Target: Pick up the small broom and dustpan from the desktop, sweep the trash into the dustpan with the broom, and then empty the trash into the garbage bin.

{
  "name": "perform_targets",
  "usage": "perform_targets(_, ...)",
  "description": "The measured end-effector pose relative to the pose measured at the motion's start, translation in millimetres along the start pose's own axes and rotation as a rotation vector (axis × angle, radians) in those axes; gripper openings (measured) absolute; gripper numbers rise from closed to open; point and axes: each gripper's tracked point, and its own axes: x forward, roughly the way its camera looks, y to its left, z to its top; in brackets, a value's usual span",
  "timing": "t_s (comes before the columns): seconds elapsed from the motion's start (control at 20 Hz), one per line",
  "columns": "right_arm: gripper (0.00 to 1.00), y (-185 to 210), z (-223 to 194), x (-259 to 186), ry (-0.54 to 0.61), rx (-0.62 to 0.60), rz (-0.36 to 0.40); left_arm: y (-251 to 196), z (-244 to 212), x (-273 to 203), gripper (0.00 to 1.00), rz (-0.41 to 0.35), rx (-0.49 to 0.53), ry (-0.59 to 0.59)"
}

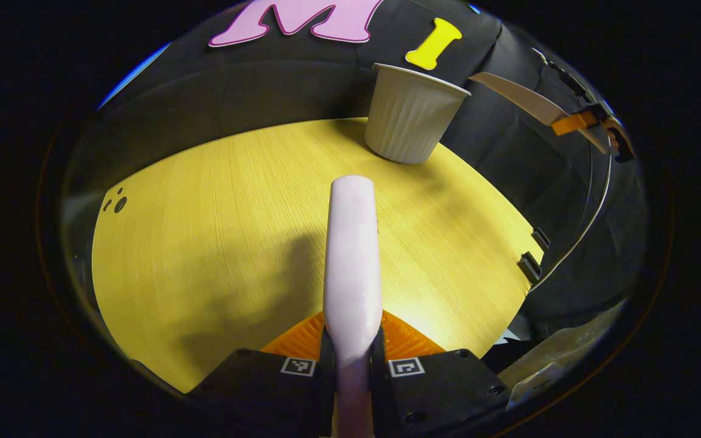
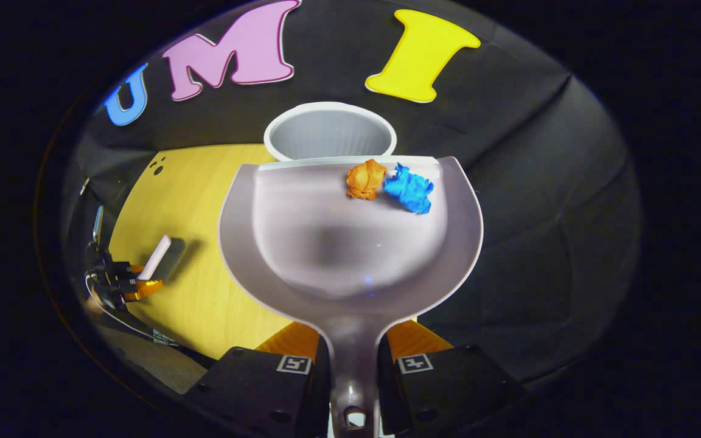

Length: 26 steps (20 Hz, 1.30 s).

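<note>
Right gripper [image 2: 353,365] clamped on dustpan [image 2: 350,243] handle, pan held over bench [image 2: 192,292]. Two paper wads [image 2: 390,185] at front lip, just short of bin [image 2: 329,131] mouth. Left gripper [image 1: 352,365] clamped on broom [image 1: 352,255]. Risk: lip short of rim, wads dropping onto bench outside bin.

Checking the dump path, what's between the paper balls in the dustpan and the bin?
Nothing: in the right gripper view the orange ball and blue ball lie at the dustpan lip, right beside the bin mouth.
</note>
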Motion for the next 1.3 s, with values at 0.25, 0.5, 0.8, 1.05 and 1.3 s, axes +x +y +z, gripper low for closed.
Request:
perform_targets(0.25,0.36,-33.8,55.9,4.0,0.004,-0.020,-0.085,7.2,-10.8,-1.9,0.29,-0.011,-0.010,0.007)
perform_targets(0.5,0.36,-50.1,102.8,20.7,0.038,-0.105,-0.159,17.7,-17.0,-3.0,0.29,-0.006,-0.029,0.013)
perform_targets(0.8,0.36,-66.0,129.7,30.0,0.134,-0.268,-0.275,26.8,-25.0,-5.8,0.29,0.011,-0.077,0.003)
perform_targets(1.05,0.35,-76.1,142.5,36.3,0.246,-0.478,-0.352,31.7,-33.1,-7.7,0.27,0.027,-0.118,-0.002)
perform_targets(1.3,0.35,-75.3,157.2,39.2,0.302,-0.632,-0.395,34.3,-38.9,-8.8,0.28,0.037,-0.148,-0.001)
